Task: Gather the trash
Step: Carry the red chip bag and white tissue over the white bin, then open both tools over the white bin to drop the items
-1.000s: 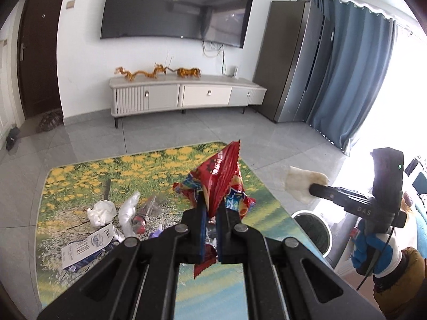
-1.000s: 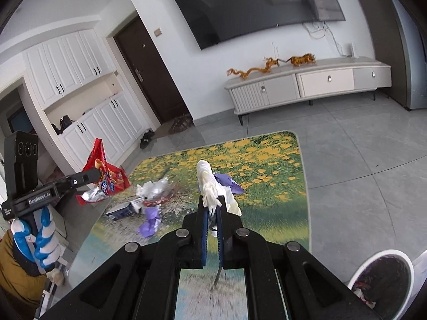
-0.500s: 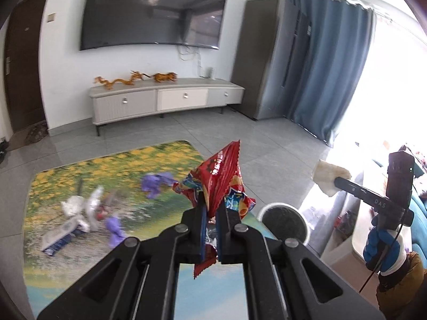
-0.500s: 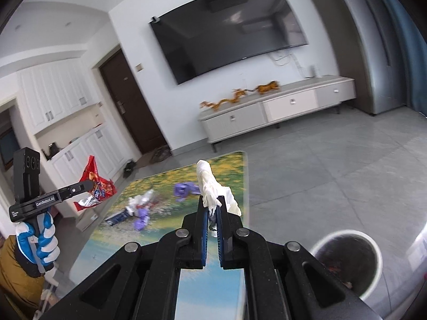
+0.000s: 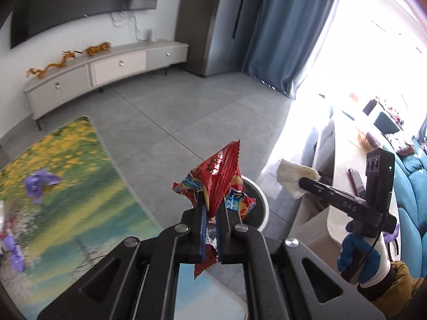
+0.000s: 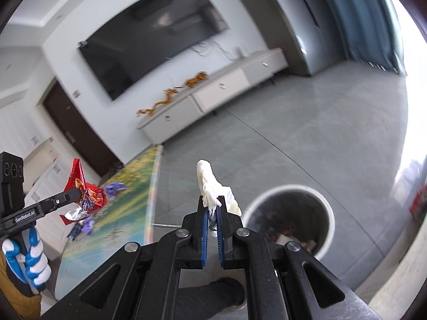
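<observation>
Left gripper (image 5: pixel 210 208) fingers clamped on a red snack wrapper (image 5: pixel 217 176), held in the air over the floor, just in front of the white bin (image 5: pixel 257 200). Right gripper (image 6: pixel 212 208) fingers pinched narrow on a crumpled white tissue (image 6: pixel 210 184), held up just left of the bin (image 6: pixel 327 210) rim. Bin already has trash inside. Purple scraps (image 5: pixel 40 182) lie on the flower rug (image 5: pixel 80 186).

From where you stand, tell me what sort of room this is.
Most likely a home living room: a large wall-mounted TV hangs above a low white media cabinet, a flower-print rug covers part of the grey tiled floor, and a teal sofa sits near blue curtains.
</observation>
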Demonstrator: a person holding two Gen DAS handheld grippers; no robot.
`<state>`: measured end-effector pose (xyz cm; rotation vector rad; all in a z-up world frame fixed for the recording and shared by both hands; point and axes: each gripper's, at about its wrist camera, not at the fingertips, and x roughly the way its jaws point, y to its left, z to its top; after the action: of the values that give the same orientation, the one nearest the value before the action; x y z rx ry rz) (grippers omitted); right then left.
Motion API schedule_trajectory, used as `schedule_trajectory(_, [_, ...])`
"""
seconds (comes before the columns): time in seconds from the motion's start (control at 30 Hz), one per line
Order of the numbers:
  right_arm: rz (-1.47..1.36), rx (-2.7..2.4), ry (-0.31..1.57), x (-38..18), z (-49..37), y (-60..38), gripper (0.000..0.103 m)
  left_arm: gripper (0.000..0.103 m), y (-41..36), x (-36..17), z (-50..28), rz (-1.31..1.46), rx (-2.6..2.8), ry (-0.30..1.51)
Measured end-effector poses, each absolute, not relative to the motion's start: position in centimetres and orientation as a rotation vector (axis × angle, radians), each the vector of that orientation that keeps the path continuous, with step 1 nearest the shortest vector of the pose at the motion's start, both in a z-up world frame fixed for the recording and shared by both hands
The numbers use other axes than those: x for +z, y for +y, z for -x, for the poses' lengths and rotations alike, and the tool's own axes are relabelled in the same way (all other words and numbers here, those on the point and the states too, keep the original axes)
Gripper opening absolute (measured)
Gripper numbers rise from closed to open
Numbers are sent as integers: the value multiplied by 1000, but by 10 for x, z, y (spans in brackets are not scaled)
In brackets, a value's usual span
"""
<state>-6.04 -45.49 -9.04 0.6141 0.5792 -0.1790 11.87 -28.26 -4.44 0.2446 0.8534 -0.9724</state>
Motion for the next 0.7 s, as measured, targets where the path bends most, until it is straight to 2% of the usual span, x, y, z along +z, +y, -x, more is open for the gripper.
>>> schedule_trajectory(0.33, [-710, -275, 692, -160, 41, -504, 7, 5, -385, -126, -137, -326, -986, 1008])
schedule_trajectory(0.7, [-761, -352, 772, -209, 22, -521, 9, 8, -433, -181, -159, -291, -968, 1131])
